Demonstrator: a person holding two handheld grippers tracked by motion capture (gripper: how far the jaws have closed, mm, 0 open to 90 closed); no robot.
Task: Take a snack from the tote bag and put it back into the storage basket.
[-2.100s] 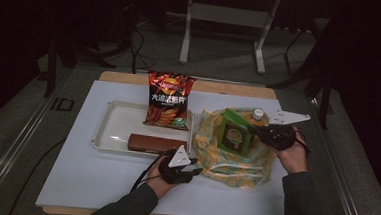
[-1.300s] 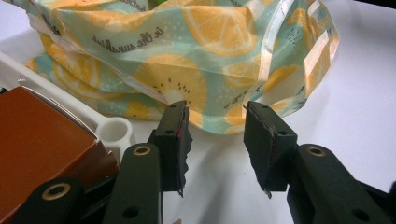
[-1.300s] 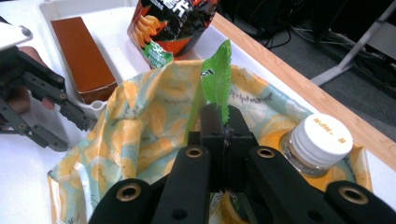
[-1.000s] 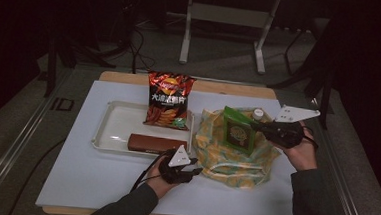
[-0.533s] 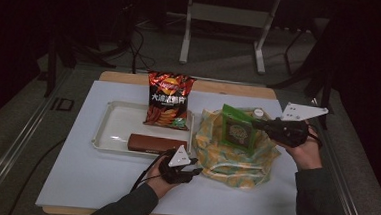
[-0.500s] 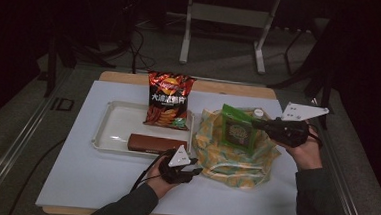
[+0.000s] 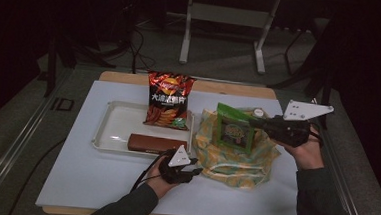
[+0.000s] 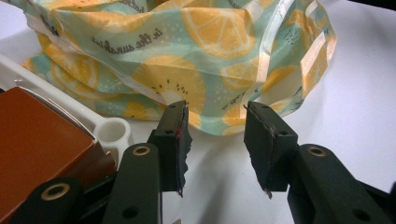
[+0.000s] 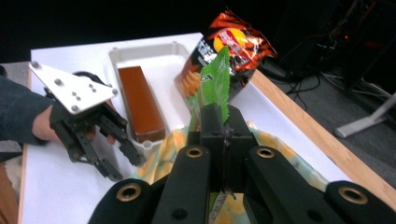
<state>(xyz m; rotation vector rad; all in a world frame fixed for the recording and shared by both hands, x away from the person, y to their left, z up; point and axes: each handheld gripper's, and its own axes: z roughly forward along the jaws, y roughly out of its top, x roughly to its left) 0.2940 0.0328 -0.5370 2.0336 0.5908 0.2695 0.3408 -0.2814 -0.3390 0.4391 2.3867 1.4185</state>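
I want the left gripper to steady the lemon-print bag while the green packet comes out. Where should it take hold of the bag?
Probably the loose rim fold of the lemon-print bag facing the left gripper, approached level from the near-left corner beside the white tray. The fabric there bunches into thin folds that the open jaws could pinch, and the right gripper, holding the green packet, works from the opposite side.
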